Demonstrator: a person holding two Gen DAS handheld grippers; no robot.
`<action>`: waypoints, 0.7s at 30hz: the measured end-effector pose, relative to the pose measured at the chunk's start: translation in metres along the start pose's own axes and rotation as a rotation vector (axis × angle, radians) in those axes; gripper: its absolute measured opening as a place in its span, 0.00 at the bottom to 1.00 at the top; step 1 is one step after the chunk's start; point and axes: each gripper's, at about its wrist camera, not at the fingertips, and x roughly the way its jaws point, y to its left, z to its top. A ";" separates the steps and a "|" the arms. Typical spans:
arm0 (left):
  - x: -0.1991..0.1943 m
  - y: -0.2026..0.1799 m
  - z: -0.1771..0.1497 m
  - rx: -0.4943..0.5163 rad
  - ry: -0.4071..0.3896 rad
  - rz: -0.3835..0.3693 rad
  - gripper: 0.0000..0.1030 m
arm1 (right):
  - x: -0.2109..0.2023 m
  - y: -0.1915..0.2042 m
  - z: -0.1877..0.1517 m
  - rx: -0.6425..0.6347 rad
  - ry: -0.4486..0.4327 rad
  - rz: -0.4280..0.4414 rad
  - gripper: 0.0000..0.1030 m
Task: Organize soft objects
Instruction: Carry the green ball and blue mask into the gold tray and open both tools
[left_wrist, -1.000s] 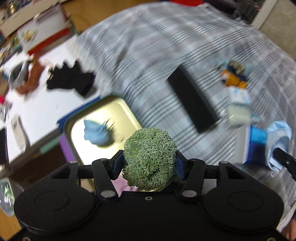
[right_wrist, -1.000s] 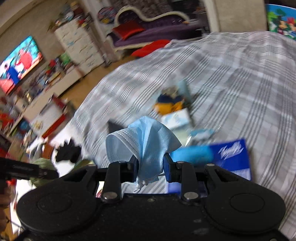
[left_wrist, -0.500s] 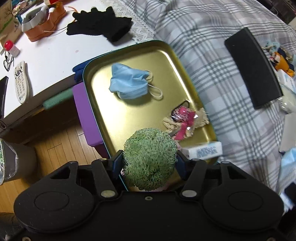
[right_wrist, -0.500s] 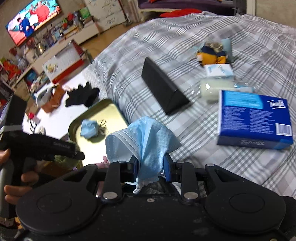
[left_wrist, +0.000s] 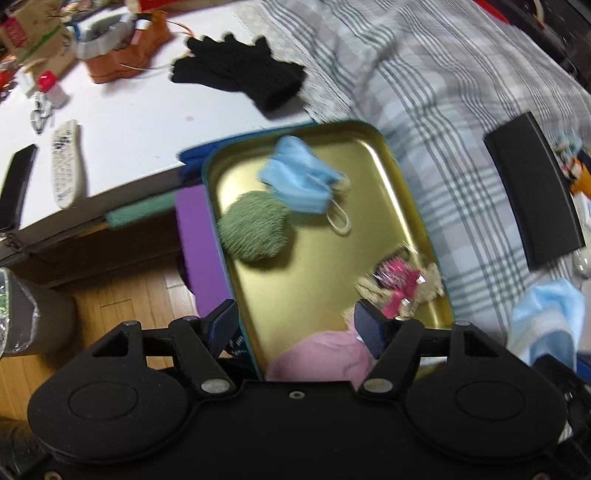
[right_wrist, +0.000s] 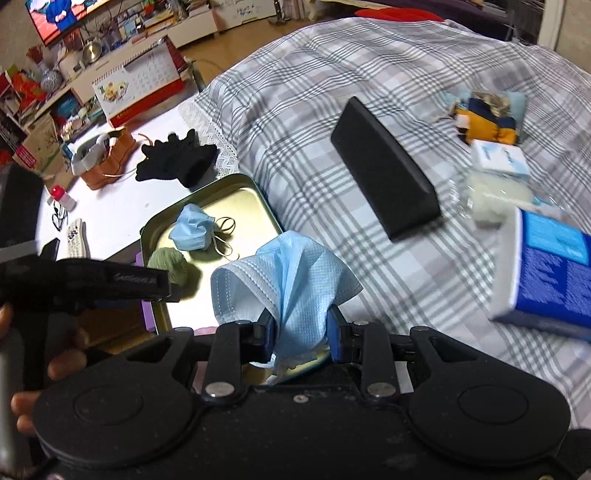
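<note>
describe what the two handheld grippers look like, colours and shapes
Both are matte black plastic. The left gripper and right gripper each have a wide body with two round raised discs, angled linkage arms with silver rivets, and dark blue finger pads. In the right wrist view the left gripper carries faint lettering along its side.

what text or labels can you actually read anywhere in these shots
Nothing reads clearly.
Blue tissue box: white print, too blurred.
Left gripper: embossed word on its side, illegible.
Desk calendar: number grid, too small.
Small white packet: blue logo, unreadable.
</note>
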 end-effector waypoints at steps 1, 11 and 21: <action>-0.002 0.003 0.000 -0.009 -0.015 0.011 0.64 | 0.005 0.005 0.004 -0.007 0.005 -0.002 0.27; -0.006 0.026 0.006 -0.090 -0.039 0.024 0.66 | 0.033 0.037 0.040 -0.060 0.029 0.009 0.29; -0.005 0.024 0.006 -0.092 -0.033 0.029 0.66 | 0.029 0.054 0.056 -0.083 -0.016 0.037 0.56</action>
